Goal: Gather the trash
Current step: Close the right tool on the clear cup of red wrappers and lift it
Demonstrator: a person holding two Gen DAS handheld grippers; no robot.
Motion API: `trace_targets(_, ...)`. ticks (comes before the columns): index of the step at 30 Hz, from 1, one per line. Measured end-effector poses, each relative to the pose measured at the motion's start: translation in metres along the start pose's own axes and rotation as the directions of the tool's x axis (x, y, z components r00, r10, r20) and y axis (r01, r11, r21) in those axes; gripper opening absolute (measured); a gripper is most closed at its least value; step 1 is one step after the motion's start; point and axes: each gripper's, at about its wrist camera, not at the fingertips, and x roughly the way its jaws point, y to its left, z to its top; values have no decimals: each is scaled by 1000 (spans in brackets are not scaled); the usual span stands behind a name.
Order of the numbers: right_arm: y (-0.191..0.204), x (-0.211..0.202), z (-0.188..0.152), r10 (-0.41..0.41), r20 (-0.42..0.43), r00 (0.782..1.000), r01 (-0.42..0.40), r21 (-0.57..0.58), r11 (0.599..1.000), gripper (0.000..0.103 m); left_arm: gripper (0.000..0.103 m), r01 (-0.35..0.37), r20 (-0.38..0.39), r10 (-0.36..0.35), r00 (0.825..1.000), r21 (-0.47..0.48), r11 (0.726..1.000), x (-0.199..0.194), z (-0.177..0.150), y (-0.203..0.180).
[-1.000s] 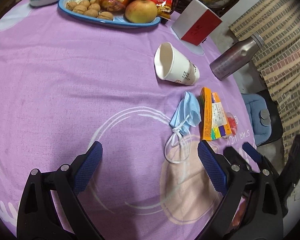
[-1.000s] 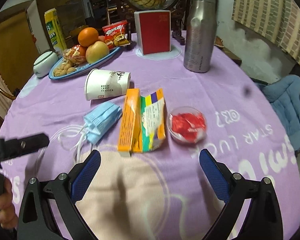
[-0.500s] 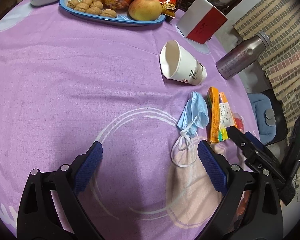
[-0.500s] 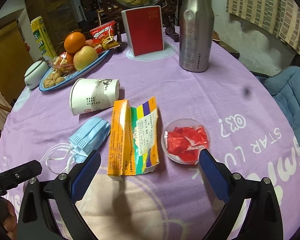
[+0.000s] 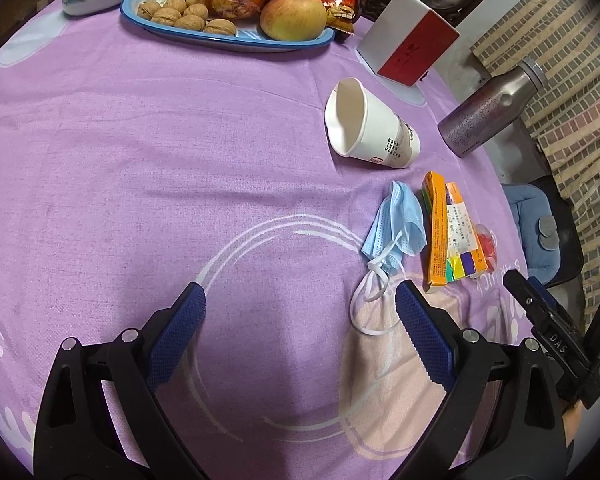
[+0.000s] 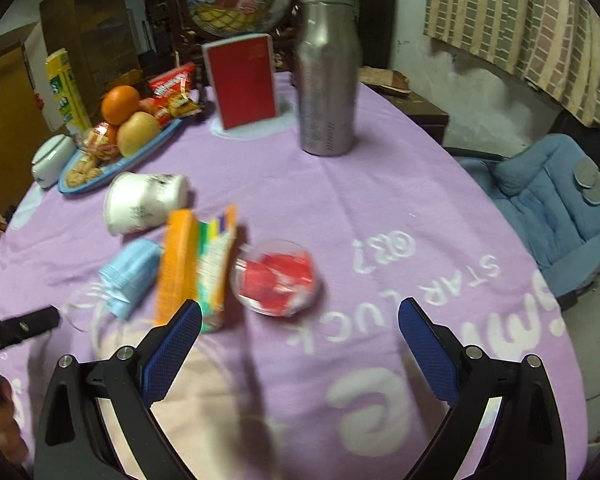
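Observation:
On the purple tablecloth lie a tipped white paper cup (image 5: 370, 128) (image 6: 144, 202), a crumpled blue face mask (image 5: 396, 226) (image 6: 130, 276), a flattened orange carton (image 5: 446, 232) (image 6: 192, 262) and a clear plastic lid holding red wrappers (image 6: 278, 278) (image 5: 487, 242). My left gripper (image 5: 300, 332) is open and empty, with the mask's white ear loop just beyond its right finger. My right gripper (image 6: 300, 340) is open and empty, close in front of the lid and the carton's near end.
A blue fruit plate (image 5: 236, 38) (image 6: 120, 162) with walnuts, an apple and an orange sits at the back. A red-and-white box (image 5: 410, 38) (image 6: 242, 82) and a steel bottle (image 5: 492, 110) (image 6: 328, 72) stand nearby. A blue cushioned chair (image 6: 548, 208) is beside the table's right edge.
Both grippers have moved forward over the table. The right one now sits nearer the lid and carton. Both stay open.

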Motion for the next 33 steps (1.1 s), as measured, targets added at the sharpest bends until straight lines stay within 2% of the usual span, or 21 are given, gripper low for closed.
trace_targets(4, -6, 8, -5, -9, -27, 1000, 9, -26, 1000, 90, 93, -13, -1, 13, 1000, 9, 1000, 1, -1, -1)
trace_targets(9, 10, 30, -8, -27, -66, 997, 20, -103, 994, 89, 93, -20, -8, 20, 1000, 18, 1000, 4, -2, -3)
trace_targets(17, 26, 66, 10, -44, -69, 997, 33, -142, 989, 83, 93, -33, -21, 33, 999, 34, 999, 9, -2, -6)
trace_targets(20, 28, 70, 15, -24, -55, 998, 16, -145, 989, 70, 93, -32, -22, 33, 999, 29, 999, 10, -2, -5)
trace_targets(21, 28, 71, 16, -13, -55, 998, 5, -142, 990, 56, 93, -31, -22, 32, 999, 28, 999, 10, -2, -4)
trace_targets(27, 17, 48, 9, 51, -25, 998, -52, -77, 996, 57, 93, -26, -17, 27, 1000, 24, 999, 8, -1, -3)
trace_targets(33, -3, 7, -25, 76, -11, 997, -76, -51, 996, 57, 93, -12, -10, 13, 1000, 55, 998, 7, -7, -14)
